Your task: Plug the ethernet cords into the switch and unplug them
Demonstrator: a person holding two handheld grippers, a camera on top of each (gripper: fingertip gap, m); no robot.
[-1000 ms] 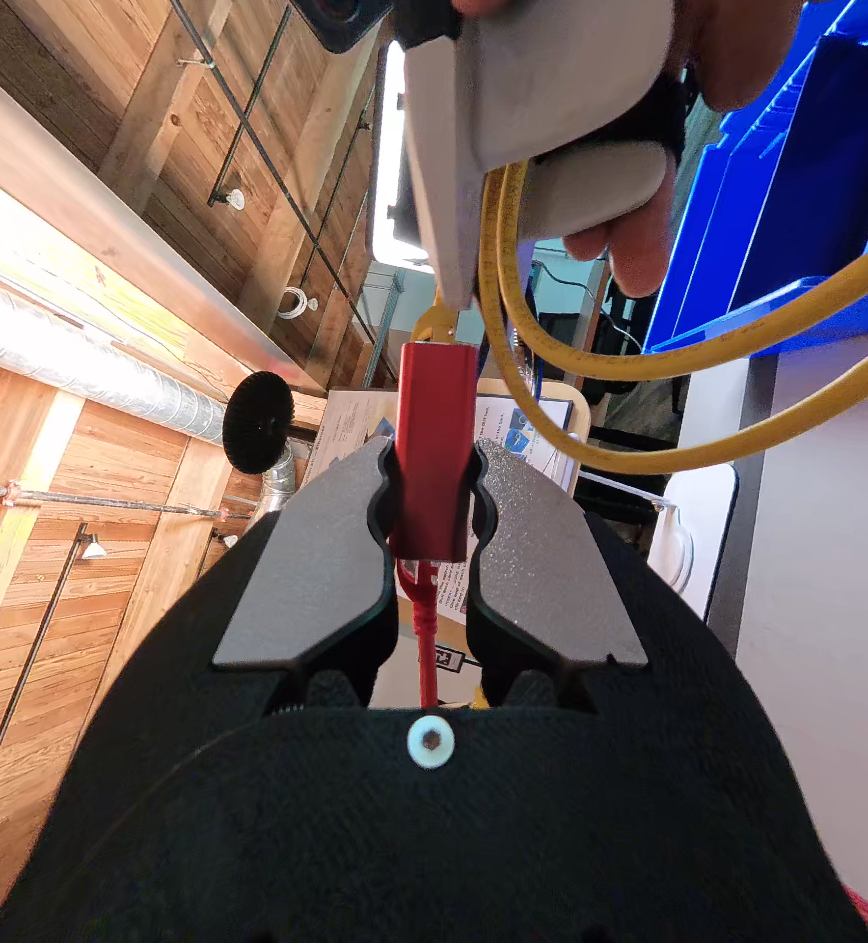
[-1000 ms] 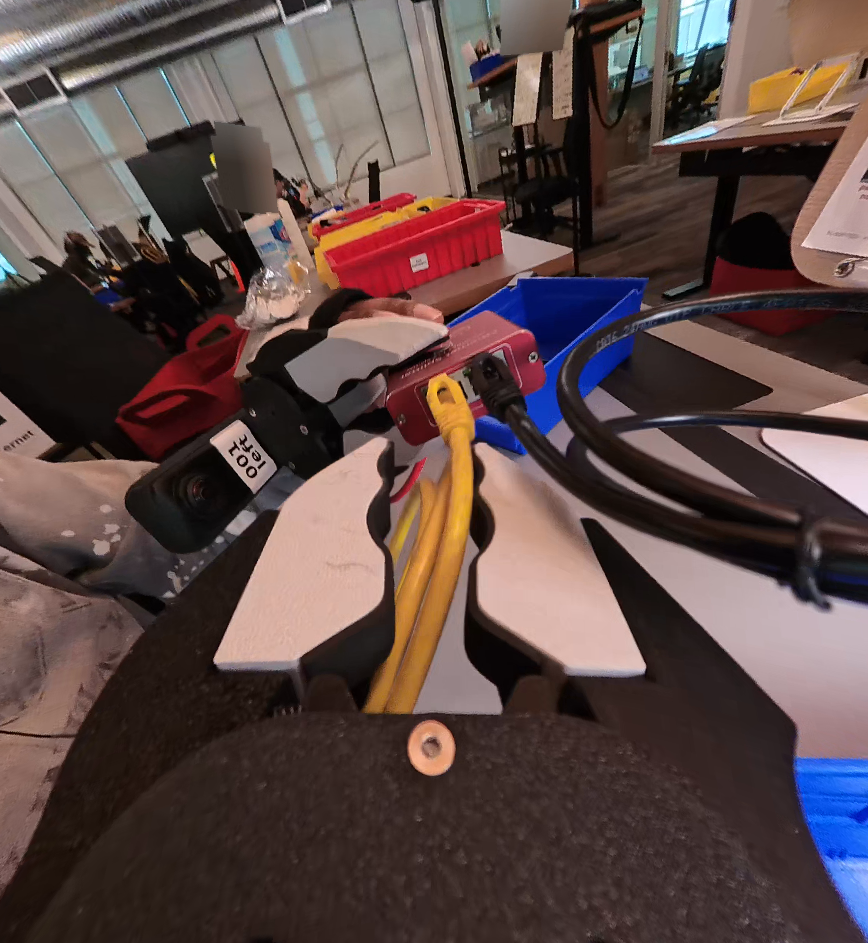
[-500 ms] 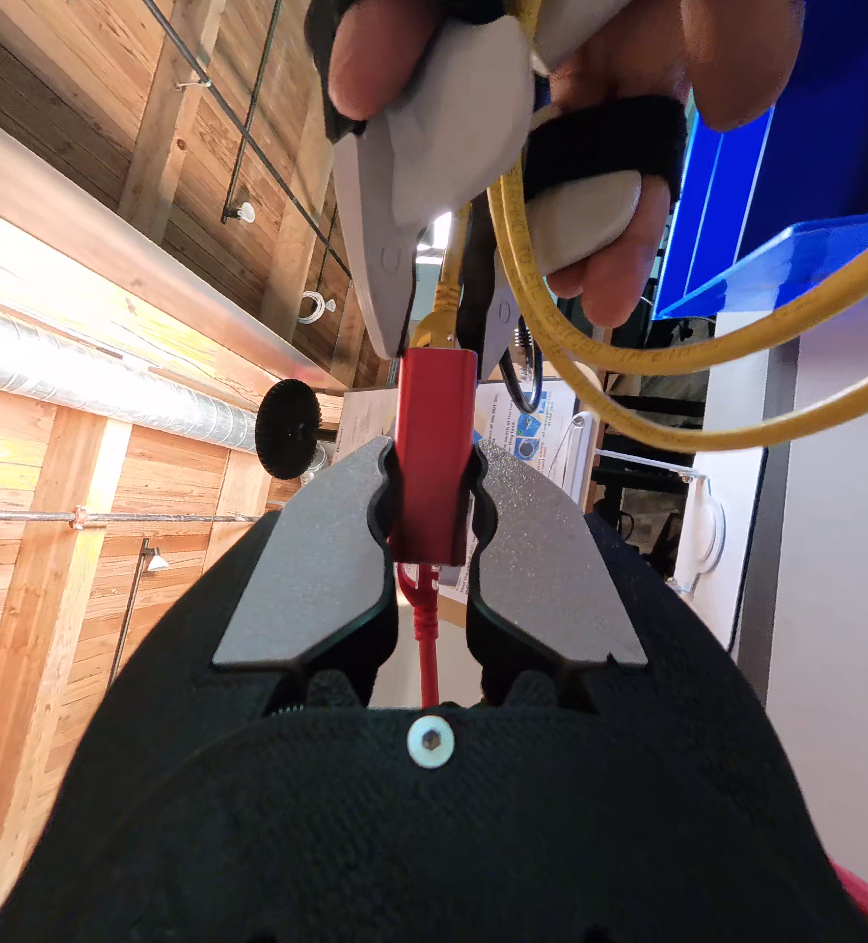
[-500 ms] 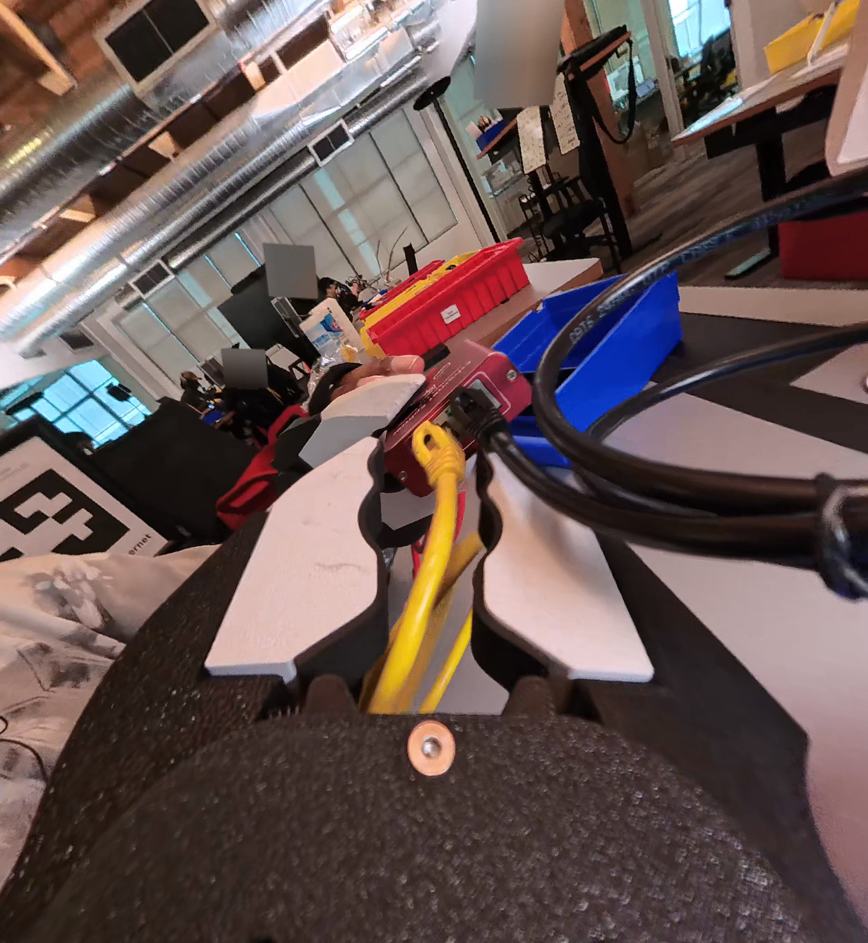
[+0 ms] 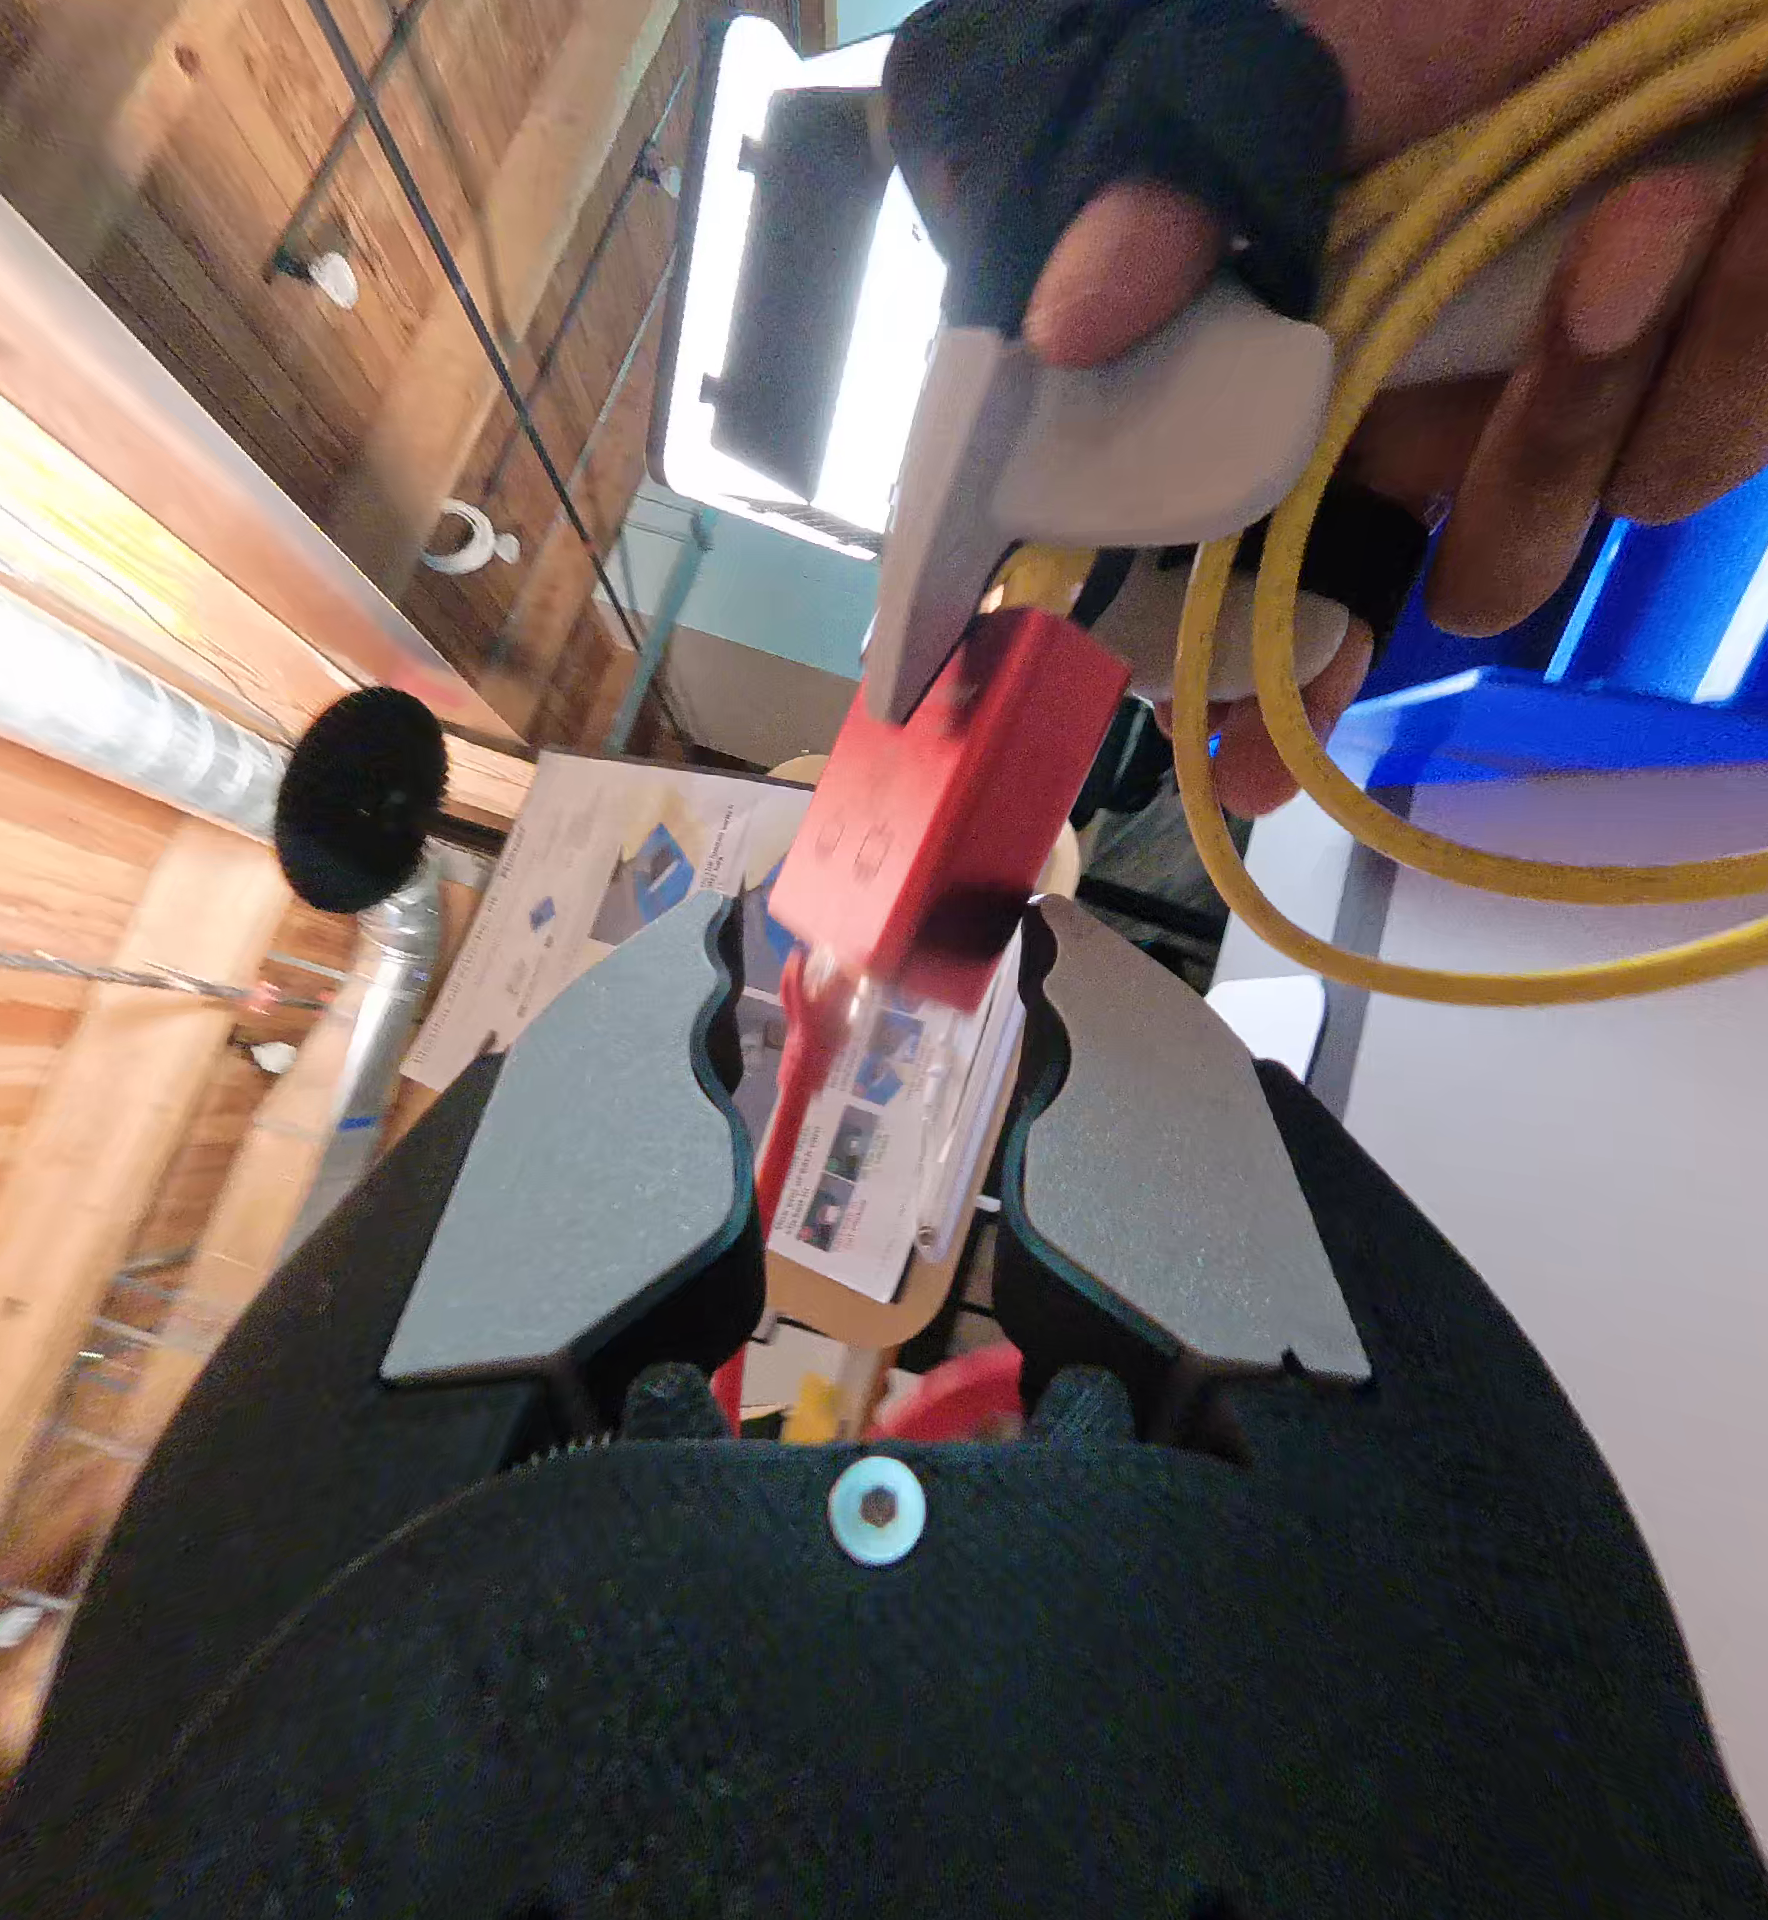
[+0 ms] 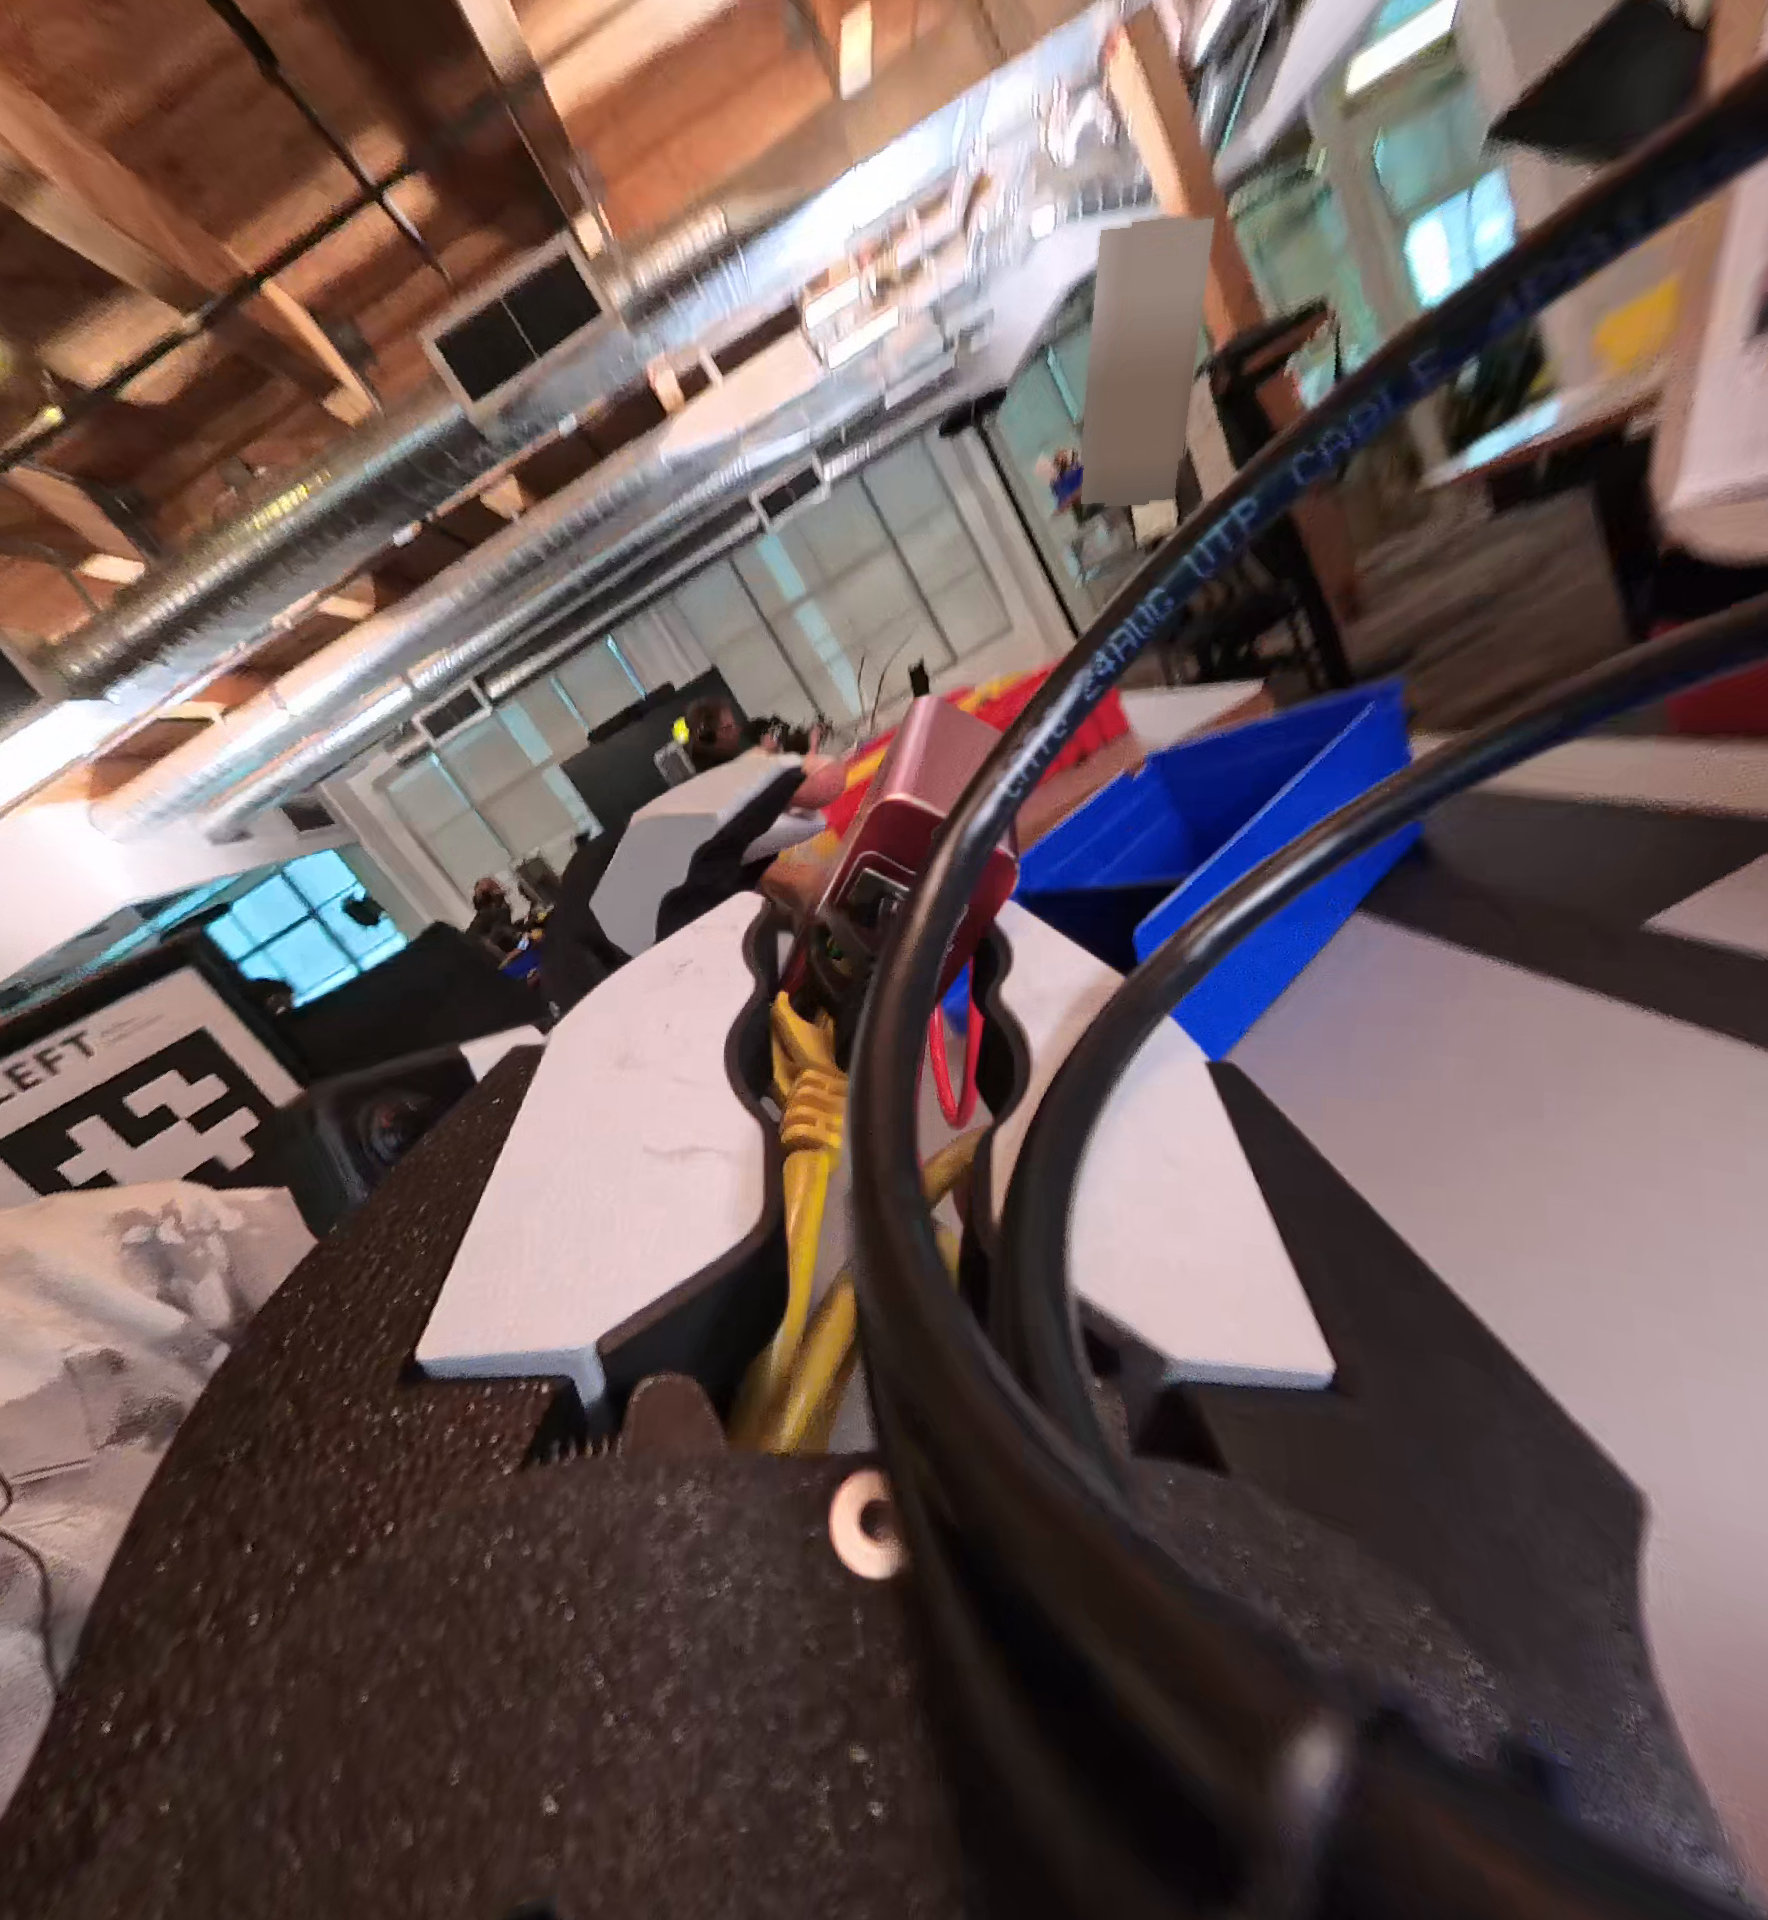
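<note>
Starting at the left gripper (image 5: 877, 912): its jaws are released and stand wide apart, with nothing pressed between the dark pads. The red switch (image 5: 921, 831) lies just beyond the fingertips, on the centre line but clear of both pads. Its long axis is tilted, the near end low and to the left, the far end high and to the right. A red cord (image 5: 786, 1091) leaves the near end and runs back down through the open gap.

At the far end of the switch, one light finger (image 5: 921, 582) of the right gripper (image 6: 875, 935) touches the upper corner. The right wrist view places the switch directly ahead of that gripper's fingertips, port face toward the camera. A yellow cord (image 6: 807, 1143) runs up between the light pads, with its plug end just short of the port face. Whether the plug is seated cannot be determined. The pads stand close together, but a black cord (image 6: 890, 1195) crosses in front of them. Whether they clamp the yellow cord cannot be determined.

Judgement: the right gripper is the nearer one to the ports. With the left jaws released, the switch has little visible support. Any push or pull along the cord would need the left jaws closed across the switch body first.

Outward from the switch: a blue bin (image 6: 1275, 831) on the grey table (image 6: 1534, 1195).
</note>
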